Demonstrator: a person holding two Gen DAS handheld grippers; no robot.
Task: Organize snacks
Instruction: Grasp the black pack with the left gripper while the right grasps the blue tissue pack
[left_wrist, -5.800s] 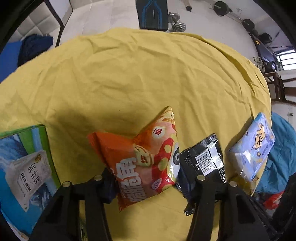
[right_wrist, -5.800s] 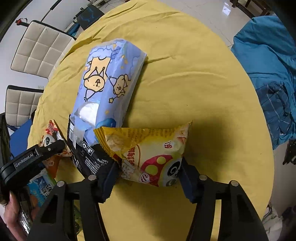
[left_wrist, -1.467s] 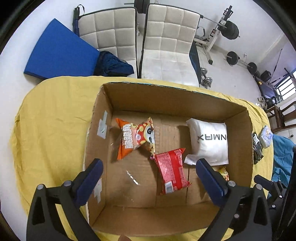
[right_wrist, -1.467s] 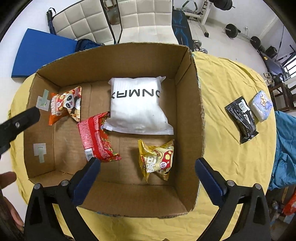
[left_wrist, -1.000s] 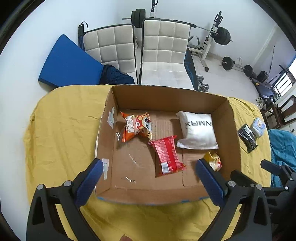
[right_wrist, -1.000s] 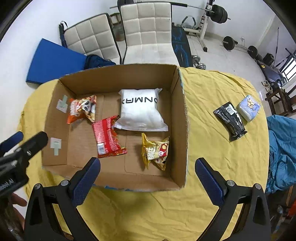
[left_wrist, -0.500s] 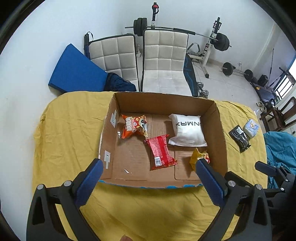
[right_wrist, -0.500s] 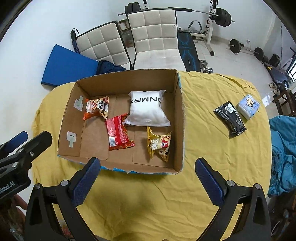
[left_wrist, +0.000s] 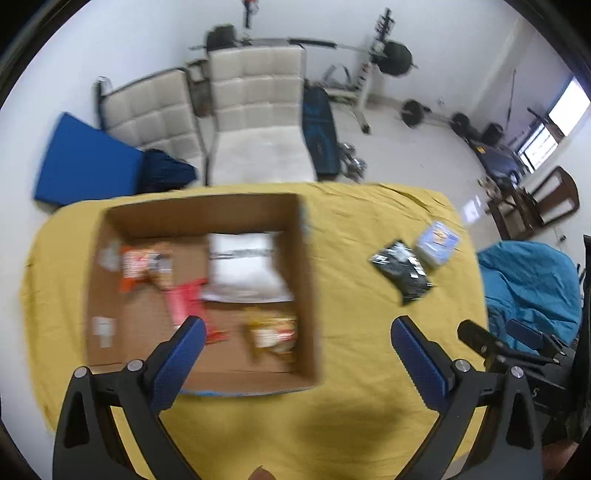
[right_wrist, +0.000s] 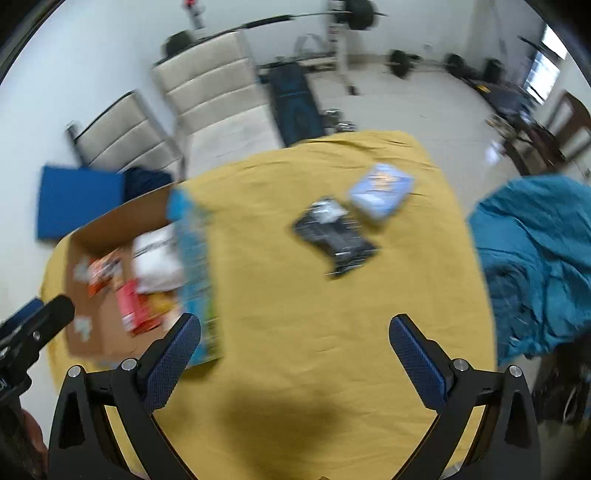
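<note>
While both the left gripper (left_wrist: 297, 332) and right gripper (right_wrist: 295, 330) hang wide and empty above the yellow tablecloth (right_wrist: 295, 314), a black packet (right_wrist: 334, 234) and blue packet (right_wrist: 382, 194) lie beside the cardboard box (left_wrist: 308, 280) of snacks.

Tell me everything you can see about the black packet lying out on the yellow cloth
The black packet is a flat, glossy plastic pouch with a pale label patch near one end; blur hides any print. It lies flat and slanted on the yellow tablecloth, outside the cardboard box, with one end beside the light blue packet, touching or nearly so. Neither hand-held gripper touches it.
</note>
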